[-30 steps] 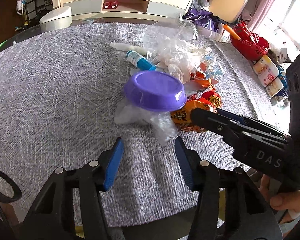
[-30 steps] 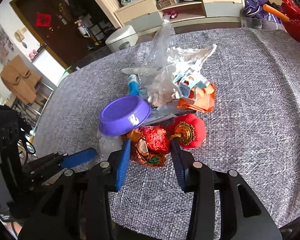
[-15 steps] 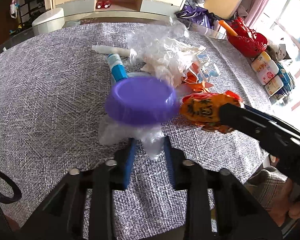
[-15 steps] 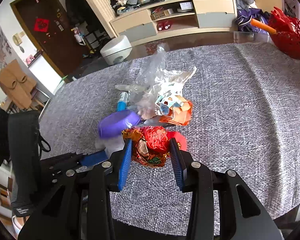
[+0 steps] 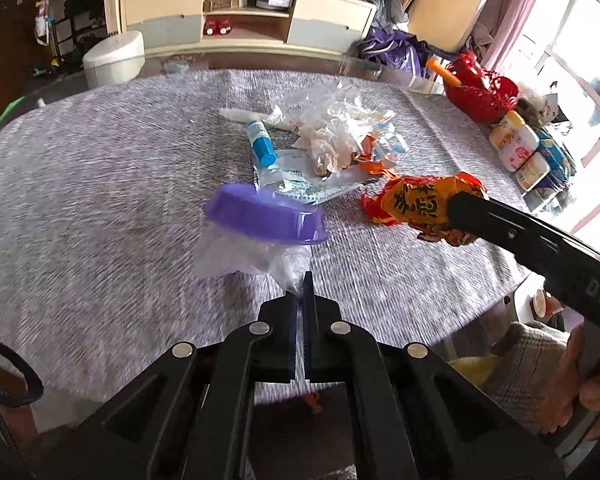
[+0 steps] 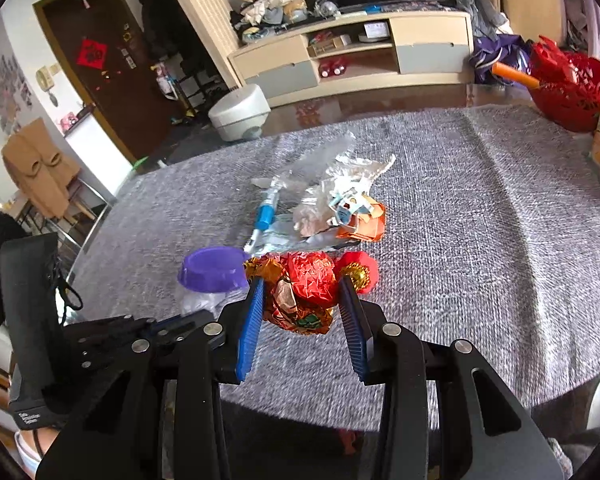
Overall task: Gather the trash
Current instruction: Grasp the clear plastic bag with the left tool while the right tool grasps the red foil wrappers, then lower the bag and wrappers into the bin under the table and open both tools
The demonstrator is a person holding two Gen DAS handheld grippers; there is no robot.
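Observation:
My left gripper [image 5: 302,292] is shut on a twist of the clear plastic bag [image 5: 244,254], which hangs under a purple bowl [image 5: 266,216]; both are lifted off the grey tablecloth [image 5: 100,200]. To the right, my right gripper [image 6: 300,284] is shut on a crumpled red and orange foil wrapper [image 6: 300,296], also held above the cloth. A red pompom ornament [image 6: 360,272] shows just behind its right finger; I cannot tell whether it hangs from the wrapper. In the right wrist view the purple bowl [image 6: 212,268] sits left of the wrapper.
More trash lies mid-table: a blue-capped tube [image 5: 260,144], crumpled clear plastic [image 5: 332,128], orange paper [image 6: 364,224] and a flat sachet [image 5: 292,176]. A red basket [image 5: 480,92] and small bottles [image 5: 516,148] stand at the table's right edge. A person's hand [image 5: 592,396] holds the right gripper.
My left gripper went from open to shut on the plastic bag and rose with the purple bowl. My right gripper lifted the foil wrapper off the cloth.

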